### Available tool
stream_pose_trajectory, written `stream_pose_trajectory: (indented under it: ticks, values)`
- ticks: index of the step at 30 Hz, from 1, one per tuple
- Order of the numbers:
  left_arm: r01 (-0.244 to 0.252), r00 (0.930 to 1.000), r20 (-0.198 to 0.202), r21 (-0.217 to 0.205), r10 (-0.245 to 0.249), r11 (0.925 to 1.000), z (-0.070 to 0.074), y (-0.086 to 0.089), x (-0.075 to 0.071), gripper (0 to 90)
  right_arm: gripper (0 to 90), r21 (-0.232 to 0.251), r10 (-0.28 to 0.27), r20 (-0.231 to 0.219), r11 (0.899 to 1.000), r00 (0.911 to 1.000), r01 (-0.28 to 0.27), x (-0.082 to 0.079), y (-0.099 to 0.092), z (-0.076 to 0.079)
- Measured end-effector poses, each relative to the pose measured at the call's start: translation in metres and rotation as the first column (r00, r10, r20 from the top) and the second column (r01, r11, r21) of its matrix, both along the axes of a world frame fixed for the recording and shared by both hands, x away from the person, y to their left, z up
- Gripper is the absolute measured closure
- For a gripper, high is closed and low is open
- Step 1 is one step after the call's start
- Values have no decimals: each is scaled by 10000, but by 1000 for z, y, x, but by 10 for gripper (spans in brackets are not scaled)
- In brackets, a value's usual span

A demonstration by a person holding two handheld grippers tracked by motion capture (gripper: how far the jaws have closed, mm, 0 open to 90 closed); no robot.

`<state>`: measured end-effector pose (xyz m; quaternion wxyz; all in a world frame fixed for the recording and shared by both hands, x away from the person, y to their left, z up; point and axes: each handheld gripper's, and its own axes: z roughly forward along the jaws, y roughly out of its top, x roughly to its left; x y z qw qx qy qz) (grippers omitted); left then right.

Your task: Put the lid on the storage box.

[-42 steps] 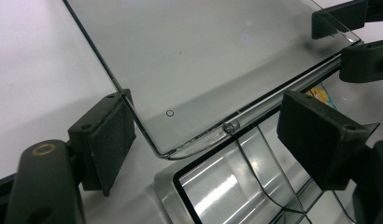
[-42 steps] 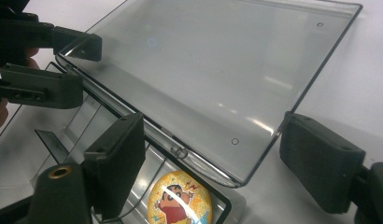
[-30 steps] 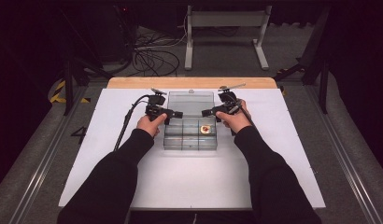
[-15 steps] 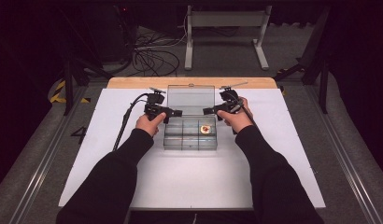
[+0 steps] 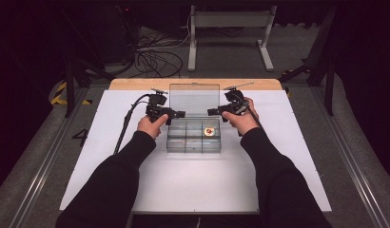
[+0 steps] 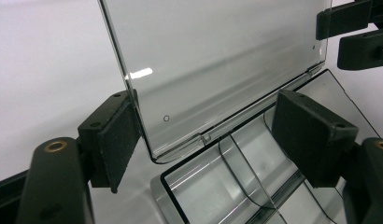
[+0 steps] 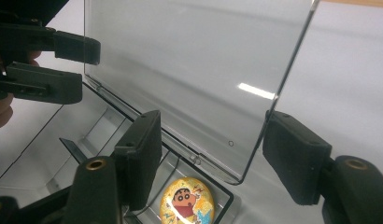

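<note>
- A clear plastic compartment box (image 5: 193, 138) sits in the middle of the white table (image 5: 98, 156) in front of me, its lid (image 5: 194, 99) swung up and standing nearly upright at the far edge.
- My left gripper (image 5: 180, 114) hangs at the left edge of the lid, jaws apart; in the left gripper view (image 6: 206, 135) the lid's lower corner lies between the pads, its edge right at the left pad (image 6: 119, 140), while the other pad stands clear of it.
- My right gripper (image 5: 212, 112) is at the lid's right edge. Its jaws have just been closing, yet they are still apart: in the right gripper view (image 7: 217, 144) the lid's edge lies between the pads, right beside the right one; I cannot tell whether it touches.
- A round cartoon badge (image 7: 186, 203) lies in a compartment on the right side of the box, in the back row, just below my right gripper's jaws.
- Each gripper view shows the opposite gripper across the lid.
</note>
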<state>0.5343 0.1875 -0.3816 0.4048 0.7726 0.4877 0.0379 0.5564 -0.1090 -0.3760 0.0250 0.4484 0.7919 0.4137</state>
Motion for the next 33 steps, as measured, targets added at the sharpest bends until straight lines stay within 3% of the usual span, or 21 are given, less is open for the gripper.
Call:
stream_pose_trajectory:
  ticks: [16, 25, 33]
  values:
    - [16, 9994, 336, -80, -13, 10000, 8, 1, -6, 258, 429, -116, 83, 346, 9999, 9994, -79, -7, -1, 9]
    - [5, 9982, 603, 284, -22, 9996, 10, 1, -10, 297, 444, -252, 154, 476, 9996, 9987, -142, -10, 0, 11]
    - [27, 9965, 832, 671, -83, 9977, 12, 3, -14, 397, 507, -222, 187, 681, 9996, 9975, -172, -14, -4, 11]
